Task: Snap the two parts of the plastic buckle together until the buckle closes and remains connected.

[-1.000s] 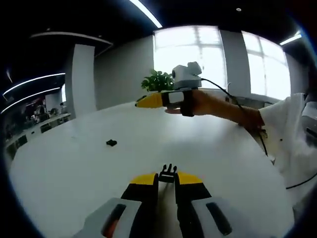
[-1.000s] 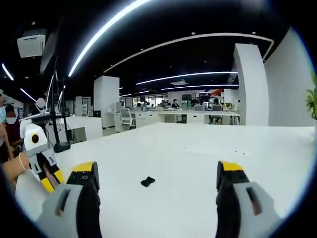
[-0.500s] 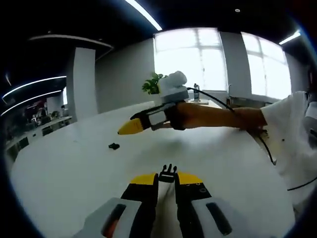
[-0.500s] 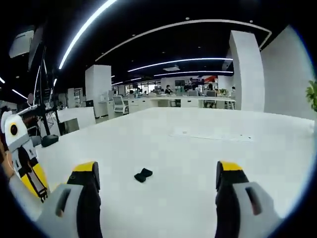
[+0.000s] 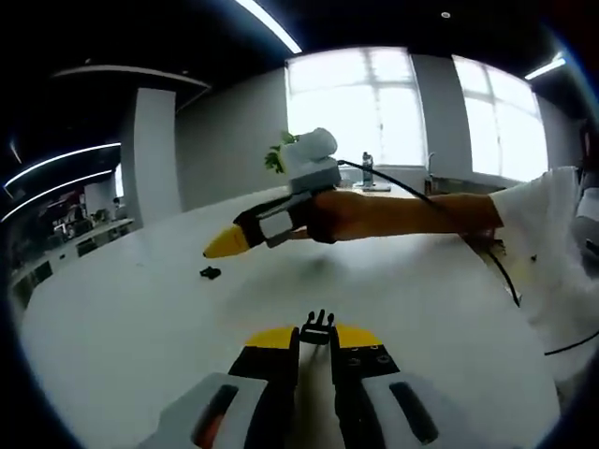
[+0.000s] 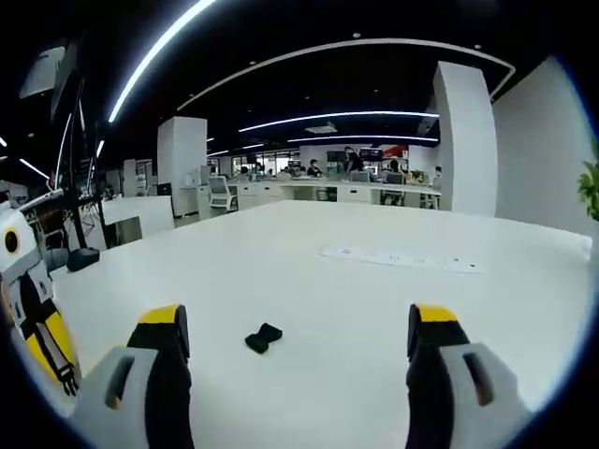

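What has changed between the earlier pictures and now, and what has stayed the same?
The right gripper has come down and forward, with jaws open, toward the loose buckle part on the white table. Nothing was picked up or released. The left gripper stays shut on the pronged buckle part, and the loose part has not moved.

Buckle parts: two, one pronged piece [image 5: 318, 328] pinched between yellow-tipped jaws, one small black piece [image 6: 262, 338] lying loose on the table
Grippers: two, the left gripper [image 5: 315, 342] closed on its piece, the right gripper [image 6: 295, 341] with jaws spread wide
Tables: one big white table [image 6: 393, 309] under it all
Potted plants: one, by the windows [image 5: 279, 154]
White pillars: one [image 6: 464, 154] at the far side of the room
Bare forearms: one [image 5: 402, 213], carrying the right gripper
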